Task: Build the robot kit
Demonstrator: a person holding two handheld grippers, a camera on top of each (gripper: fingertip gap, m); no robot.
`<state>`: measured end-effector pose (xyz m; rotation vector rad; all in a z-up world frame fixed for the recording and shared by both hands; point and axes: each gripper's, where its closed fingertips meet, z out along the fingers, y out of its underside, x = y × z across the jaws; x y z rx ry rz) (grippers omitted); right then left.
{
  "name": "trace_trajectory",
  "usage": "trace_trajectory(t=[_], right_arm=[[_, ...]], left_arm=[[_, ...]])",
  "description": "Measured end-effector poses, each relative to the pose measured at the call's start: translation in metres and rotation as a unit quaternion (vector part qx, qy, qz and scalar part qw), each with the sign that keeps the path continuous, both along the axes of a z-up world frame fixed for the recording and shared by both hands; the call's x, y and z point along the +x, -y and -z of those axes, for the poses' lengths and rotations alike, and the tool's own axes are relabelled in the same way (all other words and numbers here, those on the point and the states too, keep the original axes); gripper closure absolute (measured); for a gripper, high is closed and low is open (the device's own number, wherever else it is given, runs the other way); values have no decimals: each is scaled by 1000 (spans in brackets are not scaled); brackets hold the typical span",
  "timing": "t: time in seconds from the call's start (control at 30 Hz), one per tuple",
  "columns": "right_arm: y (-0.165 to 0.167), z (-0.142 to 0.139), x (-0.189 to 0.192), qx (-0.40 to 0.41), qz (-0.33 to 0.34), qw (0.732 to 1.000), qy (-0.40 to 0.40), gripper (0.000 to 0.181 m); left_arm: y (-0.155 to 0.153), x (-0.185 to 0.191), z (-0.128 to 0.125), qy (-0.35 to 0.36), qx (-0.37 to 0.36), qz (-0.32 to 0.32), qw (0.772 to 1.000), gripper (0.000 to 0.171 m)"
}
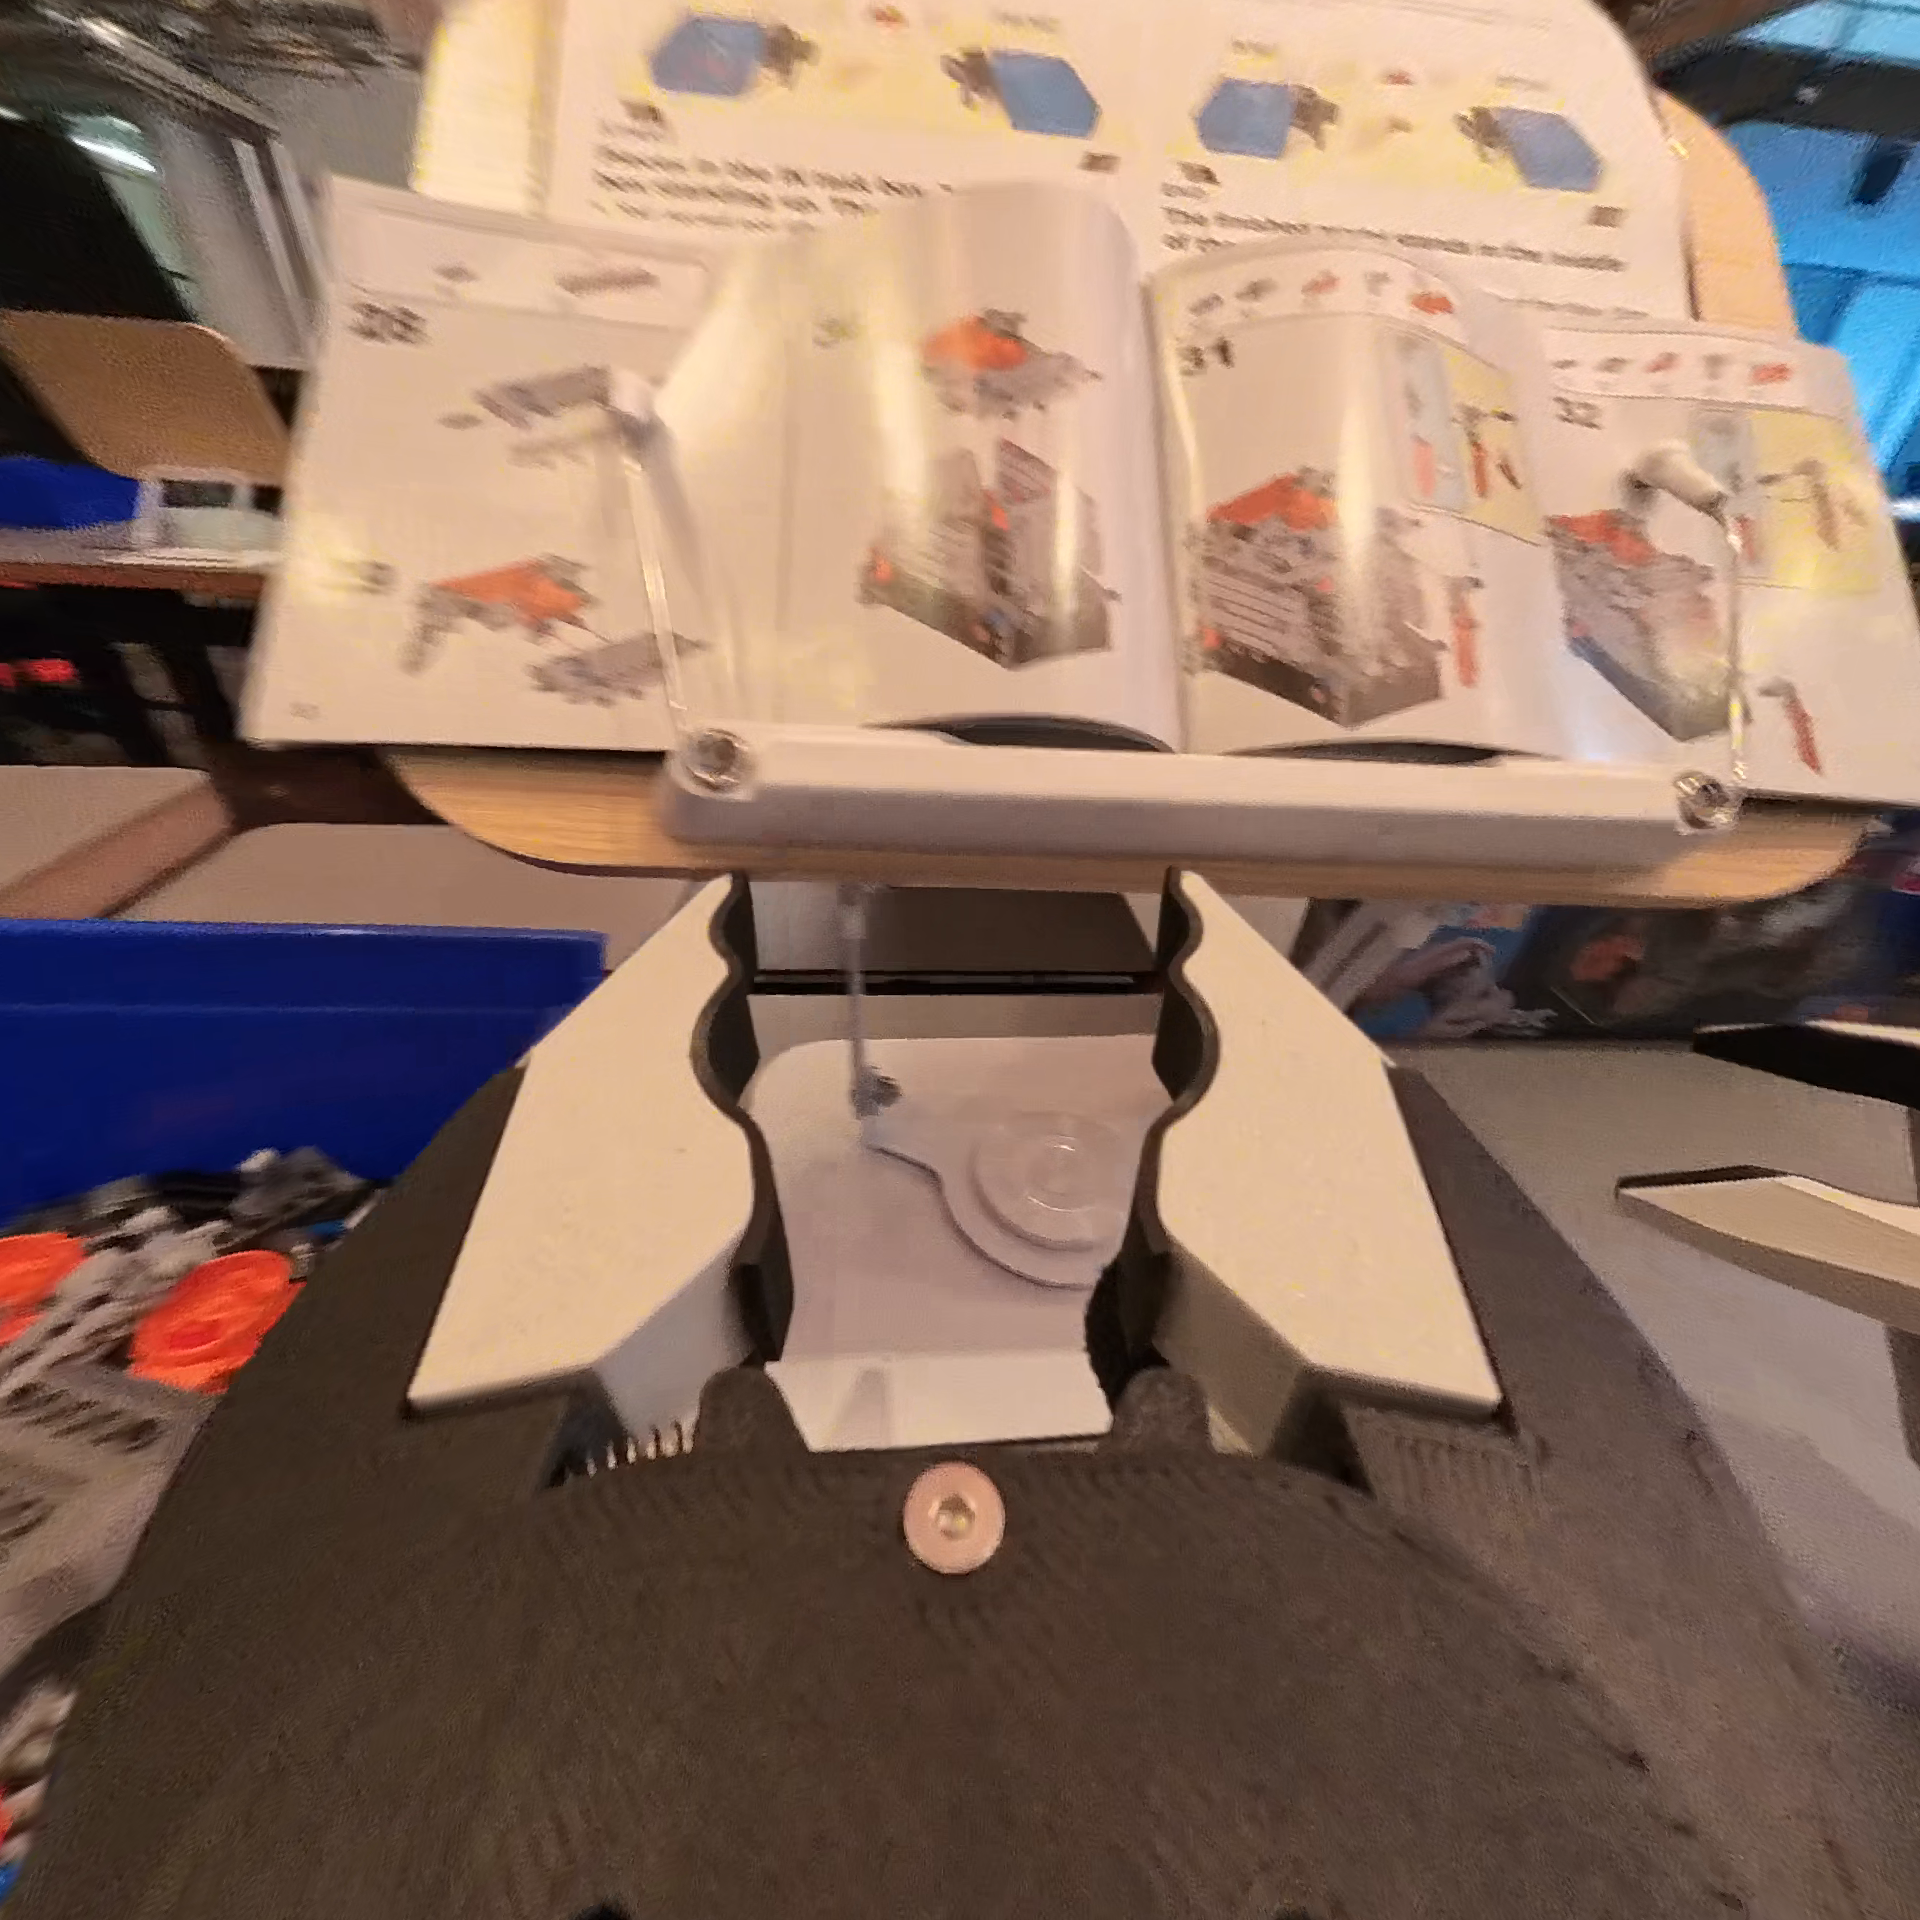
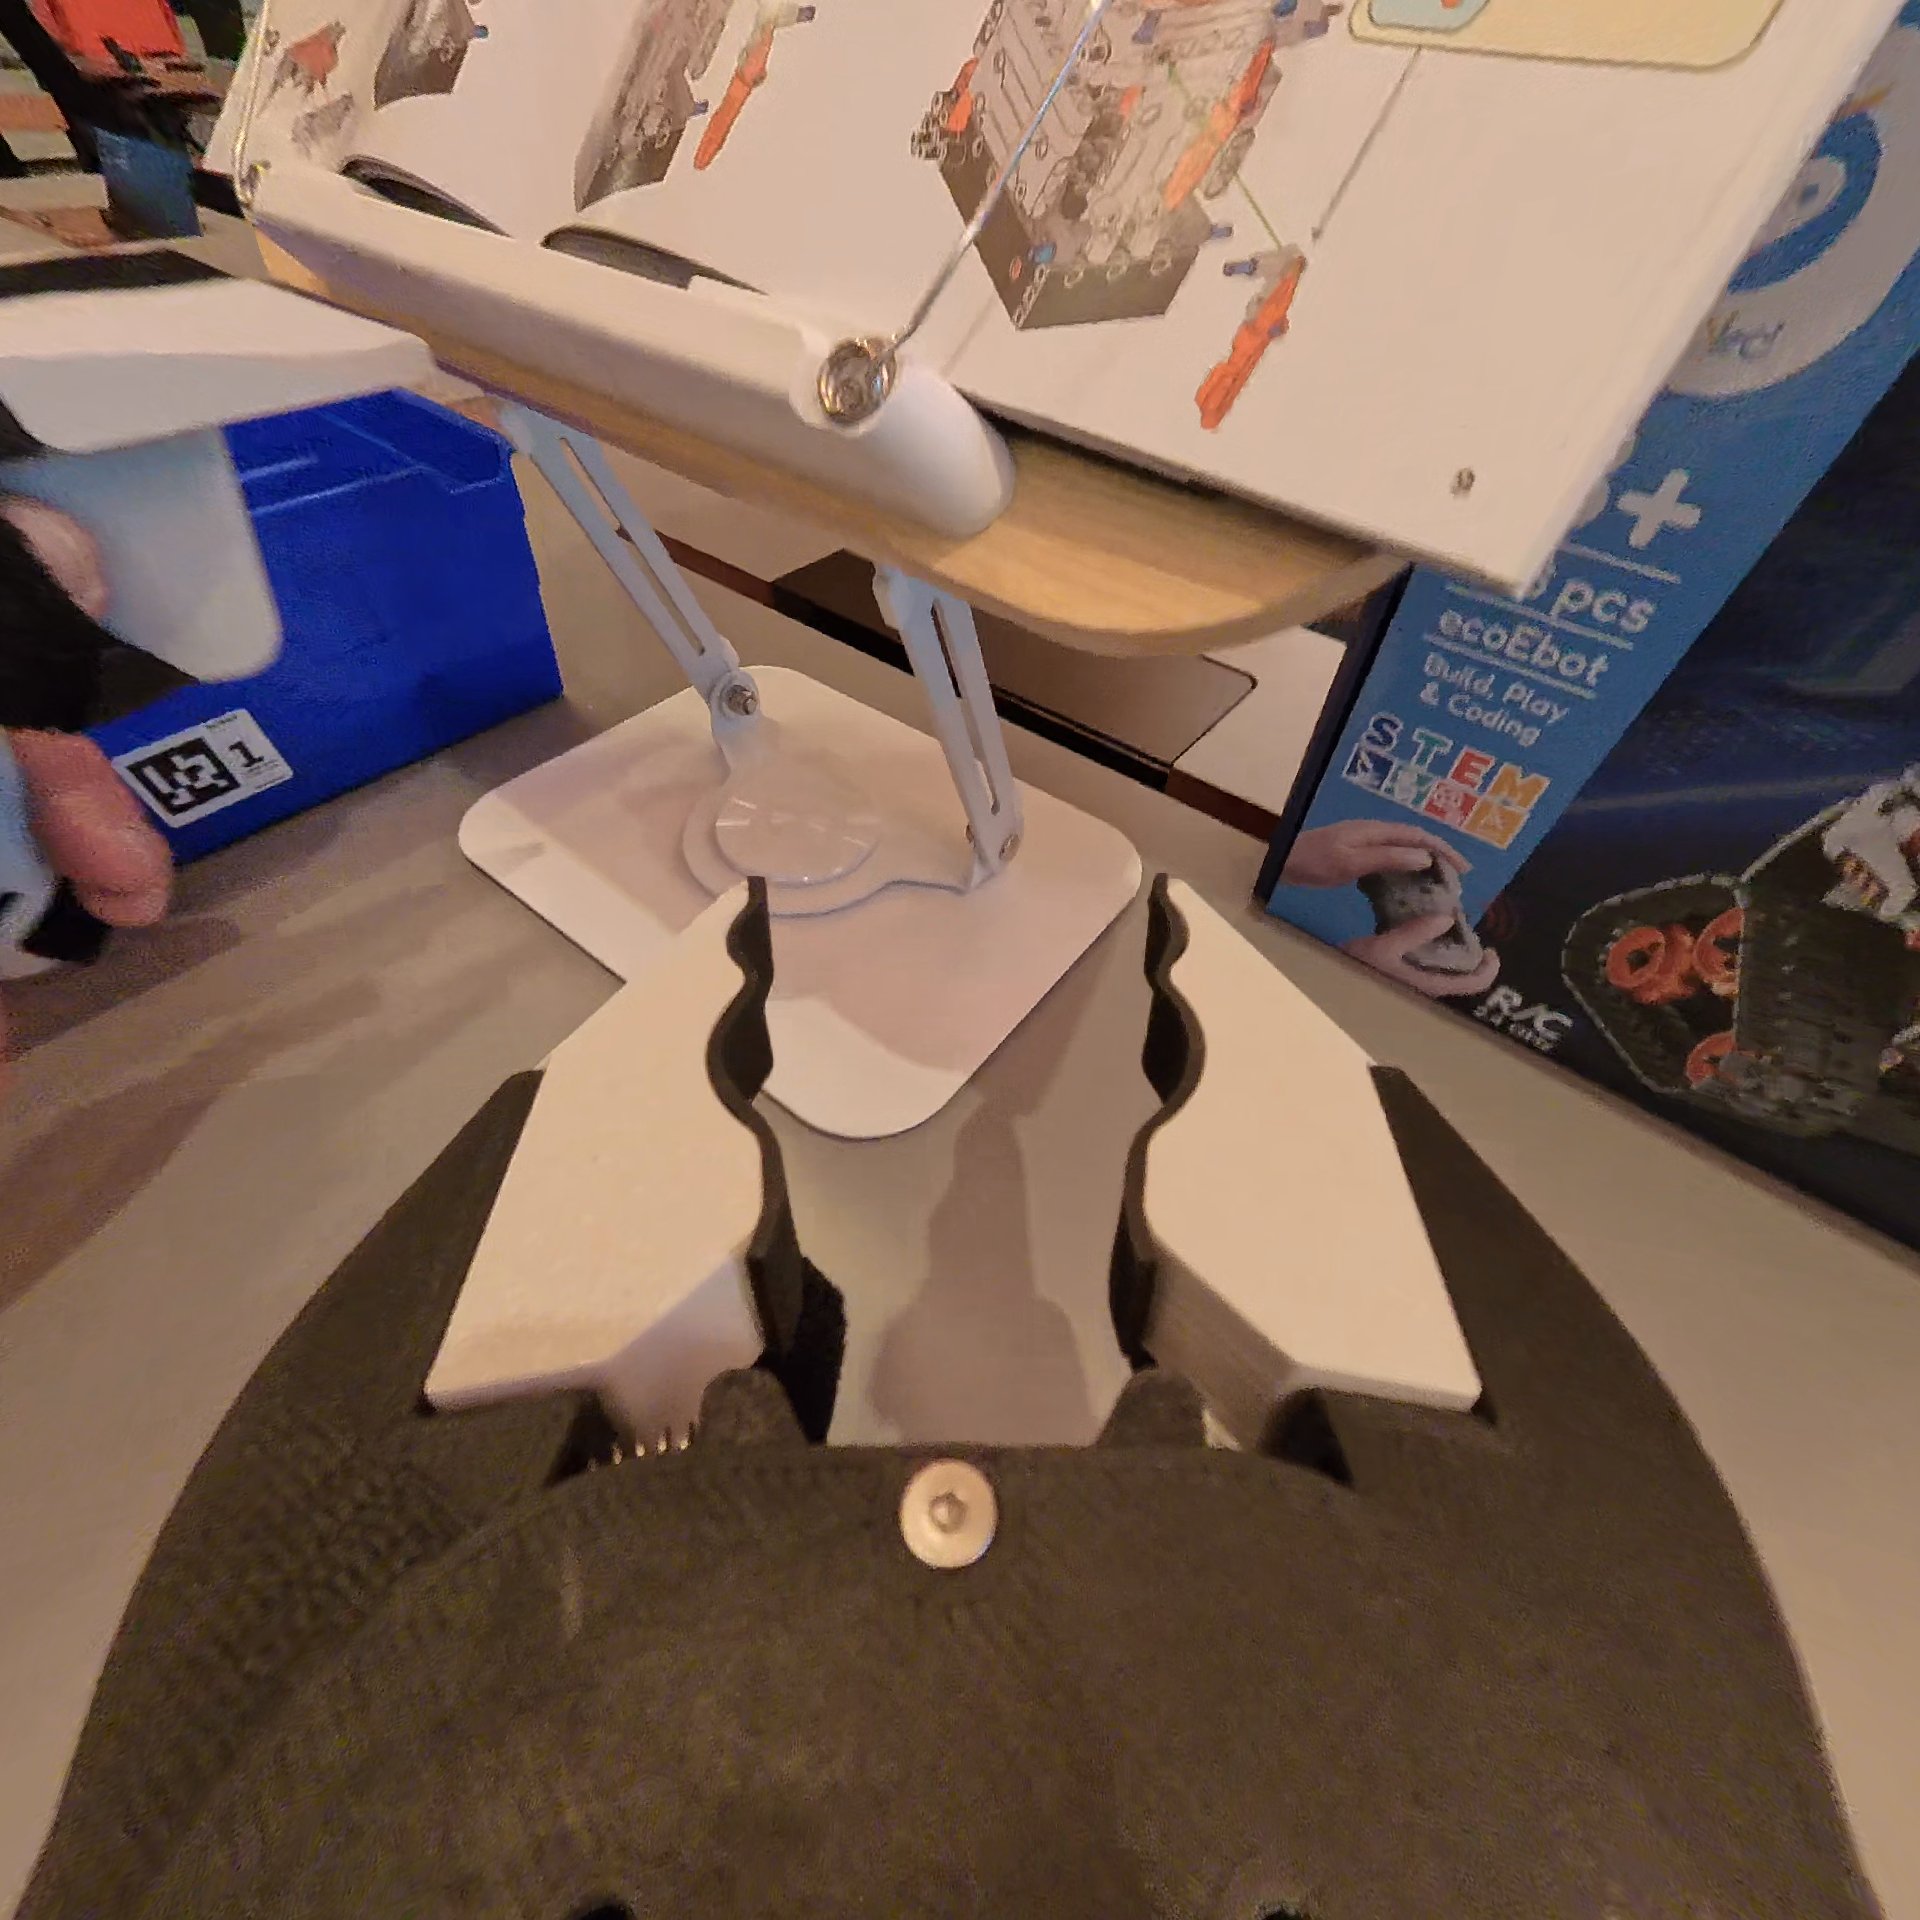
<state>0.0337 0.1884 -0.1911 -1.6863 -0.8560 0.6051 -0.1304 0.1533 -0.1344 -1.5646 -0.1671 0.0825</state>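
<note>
a: what's the left gripper [image 1: 951, 1049] doing?

b: hovering low in front of a white book stand [image 1: 1195, 805]. its jaws are spread wide with nothing between them; through the gap you see the stand's flat white base plate [image 1: 831, 1226] lying on the table [image 1: 1621, 1455].

a: and on the stand?

b: an open instruction booklet [image 1: 987, 499] with pictures of a grey and orange model, held by clear page clips. behind it stands a larger printed sheet [image 1: 1039, 114]. the view is blurred, so finer detail is lost.

a: anything to the sides?

b: a blue bin [image 1: 260, 1049] to the left, and in front of it a pile of grey and orange building parts [image 1: 156, 1320]. at the right edge a white finger of the right gripper [image 1: 1787, 1236] shows.

a: the right gripper [image 2: 956, 1039] itself?

b: also empty, jaws wide apart, pointing at the base plate [image 2: 935, 997] from the other side, near its corner but not touching. the stand's two slotted white legs [image 2: 956, 717] rise to the wooden board [image 2: 1122, 571] carrying the booklet [image 2: 1351, 312].

a: what's next to it?

b: a blue toy kit box [image 2: 1558, 779] upright on the right, just beside the stand. on the left, the blue bin [image 2: 395, 603] with a black-and-white marker sticker [image 2: 203, 769], the left gripper [image 2: 156, 499] in front of it, and the person's hand [image 2: 94, 831] at the edge.
</note>
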Motion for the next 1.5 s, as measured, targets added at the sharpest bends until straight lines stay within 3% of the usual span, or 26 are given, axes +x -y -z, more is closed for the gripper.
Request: trace_trajectory(t=[0.17, 0.33, 0.5, 0.63, 0.73, 0.87, 1.03, 1.5], right_arm=[[-8, -10, -17, -8, -24, 999, -26, 109], [-7, -18, -22, -46, -60, 993, -85, 91], [-25, -42, -3, -96, -76, 972, -199, 83], [-34, -60, -3, -126, -97, 955, -250, 100], [-34, -65, -12, -168, -133, 935, -284, 139], [-32, -67, -11, -233, -185, 898, -324, 154], [-29, -66, -7, -251, -193, 894, -318, 156], [-24, -67, 17, -278, -177, 890, -314, 153]], left_arm=[[13, -25, -20, 29, 37, -18, 999, 92], [2, -49, -14, 167, 61, 26, 984, 78], [-15, -59, -21, 225, 61, 61, 970, 66], [-26, -61, -17, 253, 43, 74, 964, 64], [-28, -65, -18, 272, 48, 76, 958, 71], [-26, -70, -18, 310, 53, 71, 947, 84], [-20, -70, -16, 327, 54, 64, 941, 96], [-5, -43, -14, 332, 25, 72, 940, 98]])
